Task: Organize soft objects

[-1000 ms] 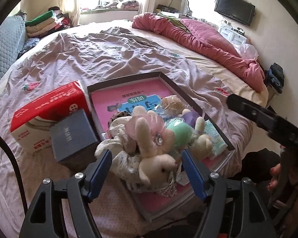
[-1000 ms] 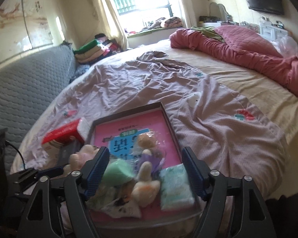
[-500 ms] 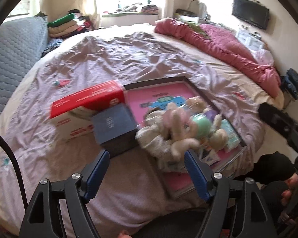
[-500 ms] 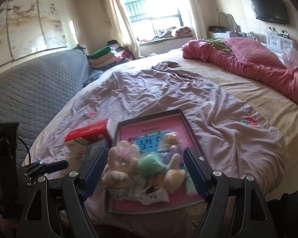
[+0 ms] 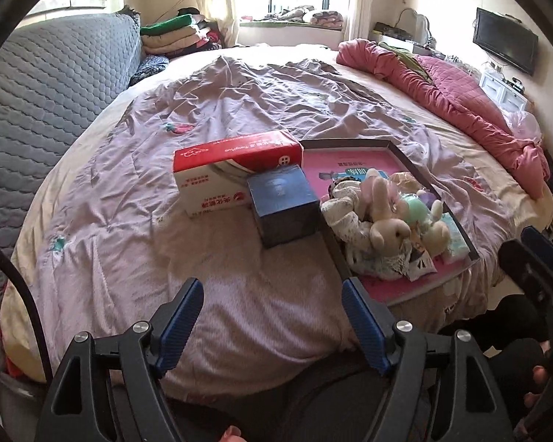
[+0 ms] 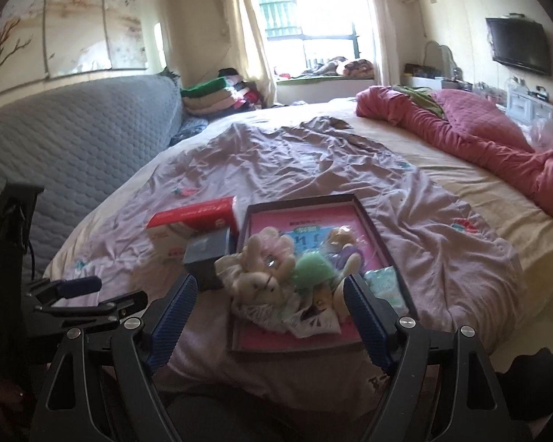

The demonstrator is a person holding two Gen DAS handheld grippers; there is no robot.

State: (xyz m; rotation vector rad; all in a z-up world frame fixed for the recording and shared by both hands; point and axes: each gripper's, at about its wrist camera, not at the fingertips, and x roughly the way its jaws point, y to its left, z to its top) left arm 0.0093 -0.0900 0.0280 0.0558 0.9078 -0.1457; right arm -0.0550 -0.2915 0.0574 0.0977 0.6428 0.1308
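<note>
Above bed edge, left gripper (image 5: 272, 320) tilted downward, apparently empty, jaws apart

My left gripper (image 5: 272, 322) wide open with nothing in it, purple blanket (image 5: 239, 110) under it, blue box (image 5: 282, 206) just ahead, red and white box (image 5: 232, 167) behind that, tray (image 5: 394, 147) of soft toys (image 5: 383, 221) ahead to my right.

black gripper (image 5: 272, 316), blue ribbed pads (image 5: 180, 320), silver screws
</note>
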